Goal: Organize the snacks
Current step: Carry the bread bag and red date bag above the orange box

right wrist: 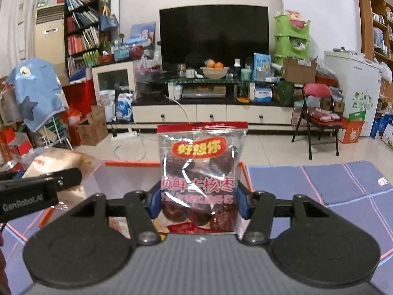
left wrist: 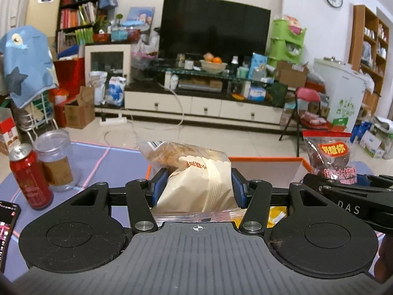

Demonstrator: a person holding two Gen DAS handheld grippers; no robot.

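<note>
Jaws clamped on pastry bag [left wrist: 196,184] and date packet [right wrist: 200,177], above orange-rimmed box [right wrist: 127,164].

My left gripper [left wrist: 199,189] is black with blue pads [left wrist: 237,188]. It holds a cream snack bag [left wrist: 196,184] with pale stripes. My right gripper [right wrist: 197,202] holds a clear date bag [right wrist: 200,172] with a red top and dark brown dates. At nine o'clock stands a red can [left wrist: 29,178]. The mat [right wrist: 319,184] is purple with pink lines. The box [right wrist: 127,164] has an orange rim.
</note>
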